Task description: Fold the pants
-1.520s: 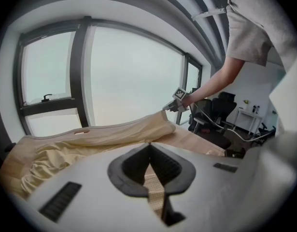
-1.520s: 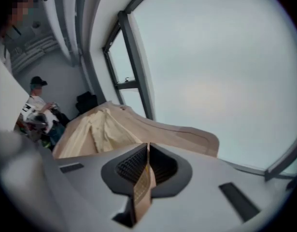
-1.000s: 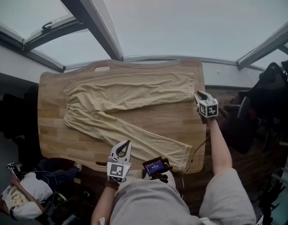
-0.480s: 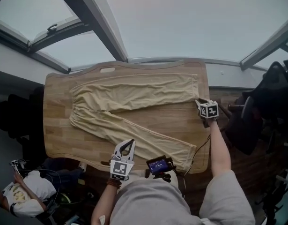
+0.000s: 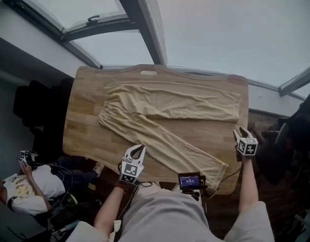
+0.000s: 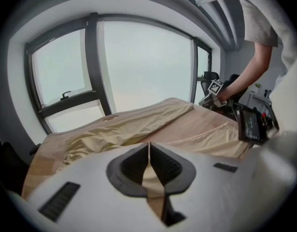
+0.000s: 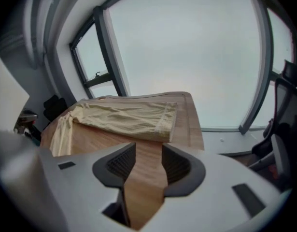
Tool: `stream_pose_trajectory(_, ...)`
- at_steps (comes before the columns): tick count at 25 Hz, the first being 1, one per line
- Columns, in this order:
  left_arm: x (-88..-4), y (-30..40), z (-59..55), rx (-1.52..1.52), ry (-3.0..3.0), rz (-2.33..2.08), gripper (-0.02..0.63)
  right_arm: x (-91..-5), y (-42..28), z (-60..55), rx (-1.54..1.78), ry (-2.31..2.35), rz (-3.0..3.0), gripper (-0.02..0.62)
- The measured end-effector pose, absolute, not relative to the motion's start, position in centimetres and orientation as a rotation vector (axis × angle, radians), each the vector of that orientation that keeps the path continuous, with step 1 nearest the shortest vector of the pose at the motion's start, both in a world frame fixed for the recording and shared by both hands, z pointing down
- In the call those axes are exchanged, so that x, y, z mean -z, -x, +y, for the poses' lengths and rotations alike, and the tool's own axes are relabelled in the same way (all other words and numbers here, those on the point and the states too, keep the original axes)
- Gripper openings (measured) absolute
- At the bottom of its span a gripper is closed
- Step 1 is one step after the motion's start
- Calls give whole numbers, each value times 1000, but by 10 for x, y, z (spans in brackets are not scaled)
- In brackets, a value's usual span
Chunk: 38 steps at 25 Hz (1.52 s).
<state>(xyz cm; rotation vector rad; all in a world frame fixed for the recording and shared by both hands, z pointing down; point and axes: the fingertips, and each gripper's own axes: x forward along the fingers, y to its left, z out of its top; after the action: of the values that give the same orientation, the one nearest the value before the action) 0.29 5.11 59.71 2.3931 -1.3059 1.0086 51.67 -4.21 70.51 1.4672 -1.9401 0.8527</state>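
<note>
Fingers (image 6: 131,166) of left gripper (image 6: 148,145) clenched, empty; right gripper's (image 7: 148,149) just widened, empty; table's (image 5: 84,130) near edge behind person's torso (image 5: 165,216).

Pants (image 5: 170,102): pale yellow-cream, plain, no print. Table (image 5: 84,130): warm lt-brown wood, narrow block strips running lengthwise, mixed lighter/darker tones. Left gripper (image 5: 138,149), at table's near edge: white body, dk-grey ribbed pads (image 6: 134,166), cube w/ black-on-white square markers. Small screen (image 5: 189,180) by near edge: black casing, blue display. Window frames (image 5: 143,29) past far edge: dk grey; glass pale grey-white. Wearer's top (image 5: 165,218): lt grey-beige, plain. Seated person (image 5: 28,188) off table's left end: white shirt w/ yellowish print. Chair (image 5: 296,135) off right end: black.
</note>
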Motion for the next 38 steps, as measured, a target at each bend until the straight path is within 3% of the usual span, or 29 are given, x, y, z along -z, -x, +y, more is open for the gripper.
stream_pose_trajectory(9,-665,191,28,-1420,-2445,-1182,9,-702,-398,93,-879,-1412,-1903,149)
stream_pose_trajectory(16,-717,282,10,-1753,-2621,-836,18,-716,-283,148,-881,-1461,-1788,149)
stream_pose_trajectory(20,-729,300,-13,-1990,-2754,-598,59,-726,-250,178,-768,-1307,-1714,149)
stream_pose_trajectory(26,-747,315,-35,-2011,-2690,-494,105,-741,-228,205,-697,-1114,-1655,163)
stream_pose_trajectory(38,-773,310,-47,-1990,-2611,-363,87,-756,-214,238,-652,-898,-1662,179)
